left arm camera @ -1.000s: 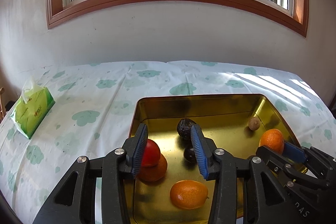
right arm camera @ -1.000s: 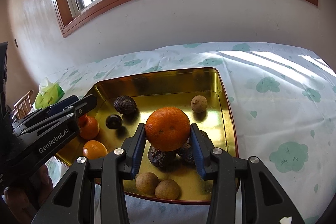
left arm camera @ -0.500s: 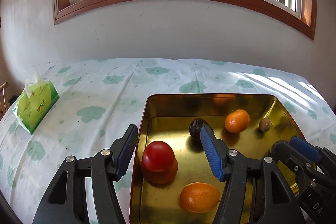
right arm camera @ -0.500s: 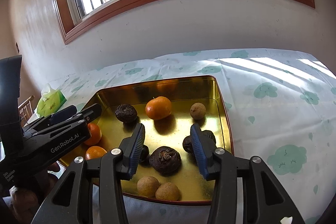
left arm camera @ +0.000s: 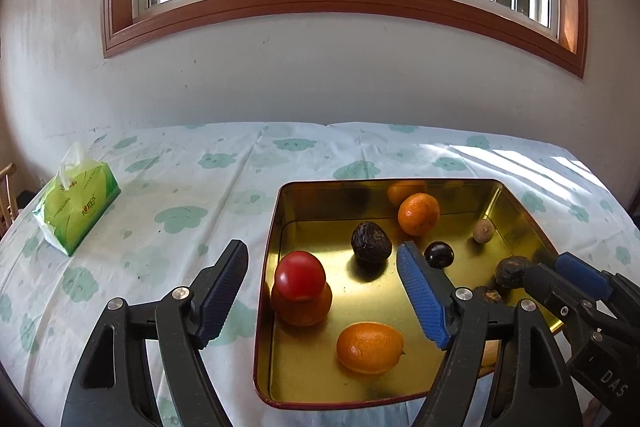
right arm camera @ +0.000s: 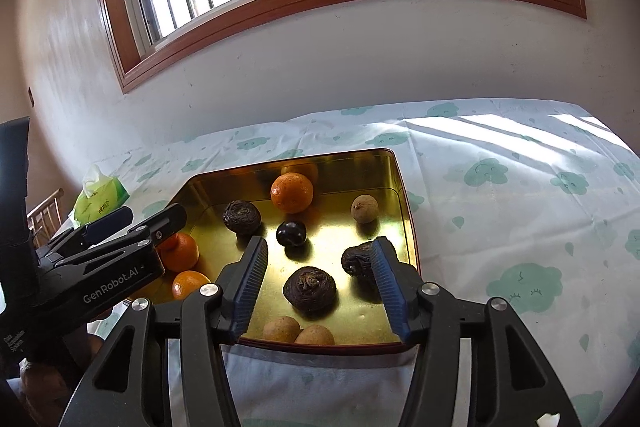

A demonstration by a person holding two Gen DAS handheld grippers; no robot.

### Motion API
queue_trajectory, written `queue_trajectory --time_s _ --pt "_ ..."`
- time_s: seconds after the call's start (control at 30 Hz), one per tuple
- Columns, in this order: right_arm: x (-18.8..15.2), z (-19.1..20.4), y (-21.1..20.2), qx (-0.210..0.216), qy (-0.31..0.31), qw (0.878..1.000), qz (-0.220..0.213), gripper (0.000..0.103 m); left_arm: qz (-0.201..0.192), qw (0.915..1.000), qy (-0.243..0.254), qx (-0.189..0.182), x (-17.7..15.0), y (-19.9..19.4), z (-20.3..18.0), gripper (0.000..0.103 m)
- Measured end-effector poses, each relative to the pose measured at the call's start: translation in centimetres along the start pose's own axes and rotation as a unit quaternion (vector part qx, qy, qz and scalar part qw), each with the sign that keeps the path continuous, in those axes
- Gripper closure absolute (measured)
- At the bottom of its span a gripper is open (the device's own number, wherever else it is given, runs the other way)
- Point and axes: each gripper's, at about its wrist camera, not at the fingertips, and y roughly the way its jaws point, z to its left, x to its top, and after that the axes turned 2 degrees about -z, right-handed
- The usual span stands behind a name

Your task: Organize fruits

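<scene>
All the fruit in view already lies inside the gold tray (left arm camera: 276,227), oranges and the red tomato (left arm camera: 300,275) toward its left, dark fruits right, so sorting looks well advanced, left claw (left arm camera: 324,291) and right claw (right arm camera: 320,287) both opening, empty.

Table (left arm camera: 320,151): tray (left arm camera: 276,227) (gold), tissue pk (left arm camera: 80,205)

On my left side the tablecloth (left arm camera: 168,227) is free up to the tissue pack (left arm camera: 78,203). Inside the gold tray (left arm camera: 276,227) the fruits stand in the way; the wrinkled dark fruit (right arm camera: 310,286) lies just ahead of my right gripper (right arm camera: 318,285).
</scene>
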Motion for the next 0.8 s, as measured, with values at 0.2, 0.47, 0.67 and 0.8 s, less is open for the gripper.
queue_trajectory --time_s 0.2,0.47,0.67,0.8 --pt "-0.8 0.3 -2.3 -0.003 -0.004 1.000 -0.005 0.051 -0.019 0.9998 0.002 0.000 -0.8 -3.1 0.0 0.009" --pt "-2.4 1.3 -6.1 -0.004 -0.011 1.000 -0.013 0.048 -0.027 0.9996 -0.004 -0.007 -1.9 -7.5 0.6 0.007" --pt "-4.1 2.6 -9.1 -0.011 -0.028 0.999 -0.020 0.043 -0.036 0.9990 -0.022 -0.011 -2.4 -11.1 1.1 0.005" --pt "-4.7 3.4 -10.9 -0.014 -0.036 0.999 -0.027 0.040 -0.045 0.9988 -0.015 -0.014 -2.8 -13.4 1.1 0.004"
